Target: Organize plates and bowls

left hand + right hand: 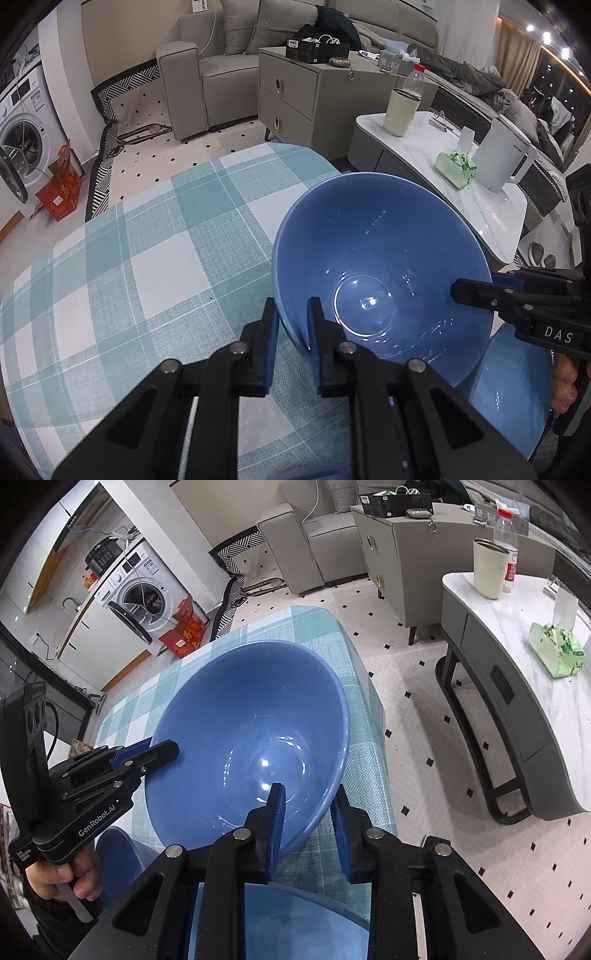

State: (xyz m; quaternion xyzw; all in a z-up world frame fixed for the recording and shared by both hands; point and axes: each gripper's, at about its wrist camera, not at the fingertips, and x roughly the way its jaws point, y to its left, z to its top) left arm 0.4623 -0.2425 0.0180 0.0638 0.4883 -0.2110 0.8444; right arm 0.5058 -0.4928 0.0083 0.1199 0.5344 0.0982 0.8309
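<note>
Both tools clamp 1 blue bowl (380,266) by opposite rims above the checked counter (147,240): left tool (291,314), right tool (308,801).

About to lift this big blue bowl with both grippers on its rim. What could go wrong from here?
1. Both the left gripper and right gripper pinch only the thin rim of the glossy blue bowl; it could slip or tip if the lift is uneven.
2. A second blue dish lies close below; a drop could chip both.
3. The bowl sits near the edge of the checked tablecloth in the right wrist view, so a slip could send it to the floor.
</note>
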